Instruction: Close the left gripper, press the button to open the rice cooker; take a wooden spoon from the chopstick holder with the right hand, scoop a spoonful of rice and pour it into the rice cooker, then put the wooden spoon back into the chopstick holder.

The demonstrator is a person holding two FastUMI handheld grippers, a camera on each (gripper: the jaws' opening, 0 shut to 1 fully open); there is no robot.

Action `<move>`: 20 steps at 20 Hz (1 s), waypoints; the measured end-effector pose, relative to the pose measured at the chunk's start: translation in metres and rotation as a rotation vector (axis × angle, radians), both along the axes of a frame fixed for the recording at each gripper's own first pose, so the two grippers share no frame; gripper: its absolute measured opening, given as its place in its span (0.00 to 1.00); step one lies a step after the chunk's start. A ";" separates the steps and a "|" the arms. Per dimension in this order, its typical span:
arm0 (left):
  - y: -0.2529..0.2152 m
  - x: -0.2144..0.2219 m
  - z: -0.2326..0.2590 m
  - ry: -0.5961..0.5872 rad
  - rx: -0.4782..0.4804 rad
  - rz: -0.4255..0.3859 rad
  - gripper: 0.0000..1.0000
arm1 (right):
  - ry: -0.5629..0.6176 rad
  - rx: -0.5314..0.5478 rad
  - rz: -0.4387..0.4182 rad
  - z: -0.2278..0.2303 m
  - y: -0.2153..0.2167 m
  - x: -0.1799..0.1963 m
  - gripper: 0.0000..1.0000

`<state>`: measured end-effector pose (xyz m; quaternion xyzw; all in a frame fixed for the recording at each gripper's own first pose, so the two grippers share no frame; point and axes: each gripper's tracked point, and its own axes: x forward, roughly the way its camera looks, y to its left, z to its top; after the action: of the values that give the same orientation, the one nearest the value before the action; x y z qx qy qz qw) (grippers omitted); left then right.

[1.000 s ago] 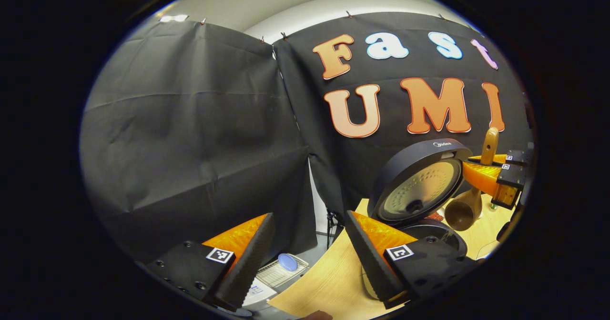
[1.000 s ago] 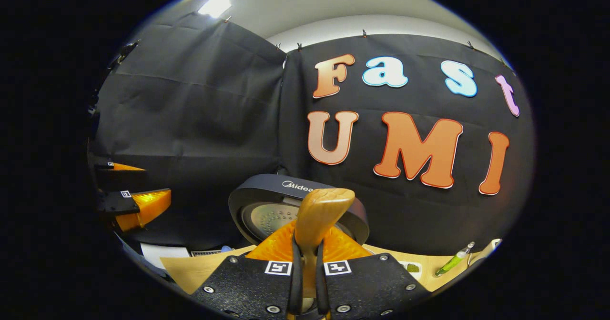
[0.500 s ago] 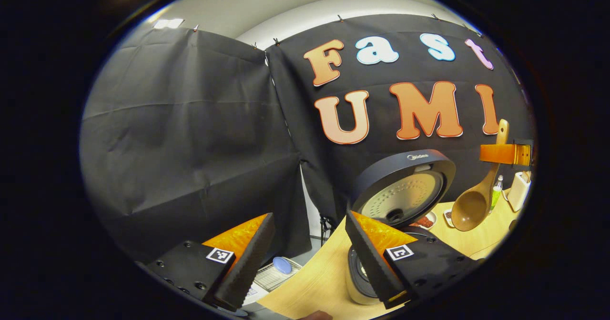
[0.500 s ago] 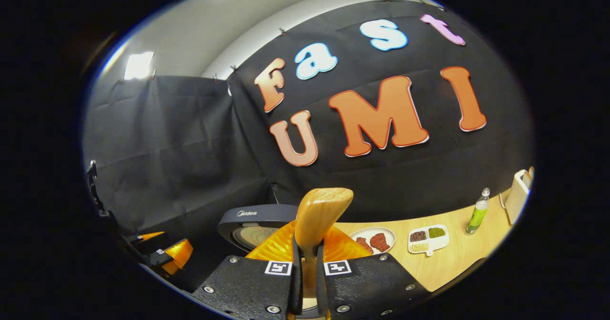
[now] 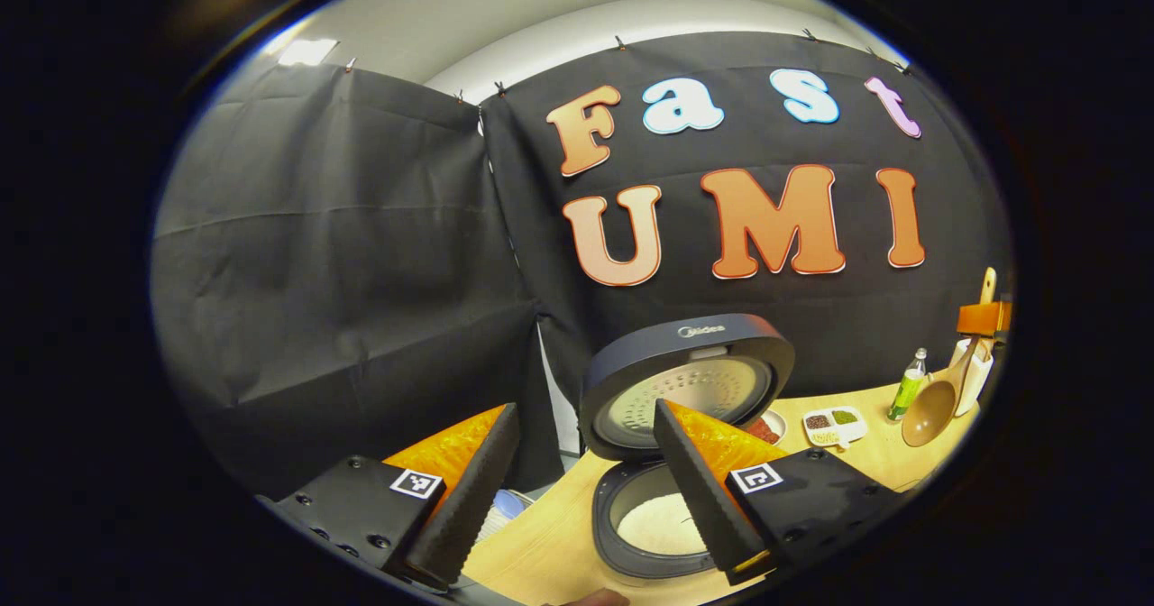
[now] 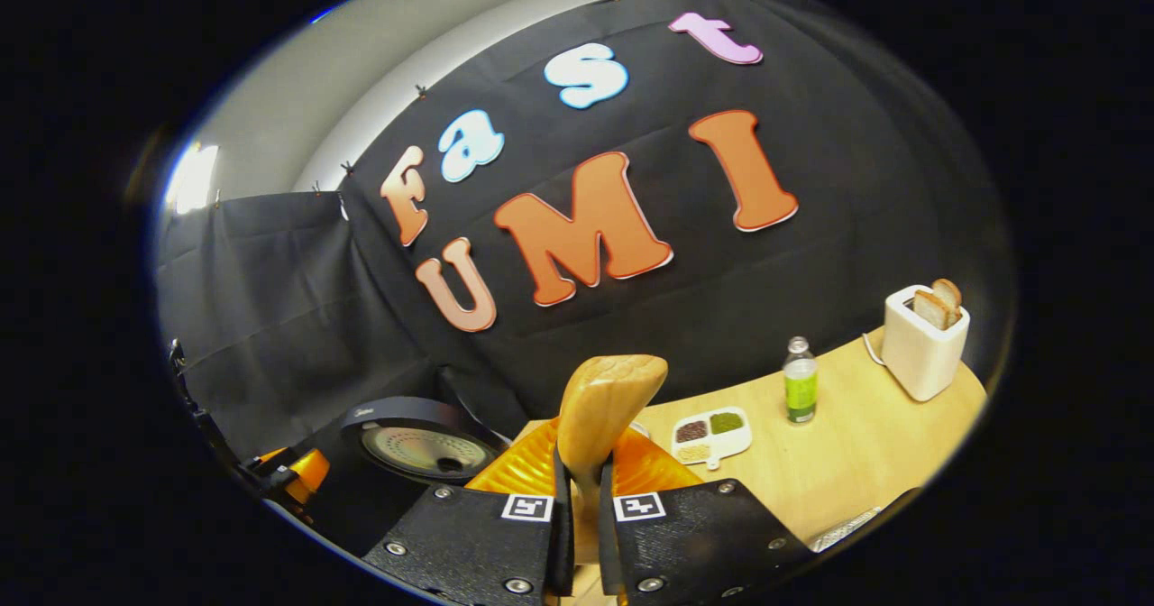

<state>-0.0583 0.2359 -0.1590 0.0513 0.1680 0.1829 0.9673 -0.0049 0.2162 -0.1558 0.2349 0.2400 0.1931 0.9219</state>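
right claw point(image 6: 577, 534) clamped on wooden spoon point(image 6: 606, 403) handle | rice cooker point(image 6: 410, 444) lid up, lower left | toaster point(image 6: 921, 349) far right

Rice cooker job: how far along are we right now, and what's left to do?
Done: the dark round rice cooker stands open, lid up, white rice showing in its pot. In hand: the right claw is shut on the light wooden spoon, which hangs bowl-down near the white toaster in the left gripper view. The left claw is open. Left: returning the spoon to the chopstick holder; I can't make the holder out.
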 end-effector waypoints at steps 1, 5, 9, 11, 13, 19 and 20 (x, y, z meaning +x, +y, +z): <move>-0.008 0.002 0.001 -0.002 0.000 -0.008 0.93 | 0.012 -0.016 -0.019 -0.008 -0.016 -0.001 0.11; -0.037 0.009 0.008 -0.001 -0.002 -0.033 0.93 | 0.107 -0.070 -0.103 -0.048 -0.083 -0.009 0.11; -0.061 0.017 0.017 -0.001 0.004 -0.057 0.93 | 0.159 -0.118 -0.177 -0.078 -0.137 -0.017 0.11; -0.070 0.020 0.018 0.002 -0.003 -0.066 0.93 | 0.188 -0.124 -0.199 -0.088 -0.155 -0.023 0.11; -0.078 0.024 0.019 0.005 -0.011 -0.073 0.93 | 0.213 -0.133 -0.219 -0.098 -0.171 -0.028 0.11; -0.085 0.031 0.030 -0.003 0.006 -0.082 0.93 | 0.277 -0.204 -0.252 -0.145 -0.200 -0.046 0.11; -0.086 0.033 0.033 -0.004 0.010 -0.085 0.93 | 0.285 -0.213 -0.255 -0.151 -0.203 -0.049 0.11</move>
<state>-0.0253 0.1496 -0.1264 0.0627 0.1628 0.1426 0.9743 -0.0536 0.0128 -0.3072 0.1895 0.3552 0.0135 0.9153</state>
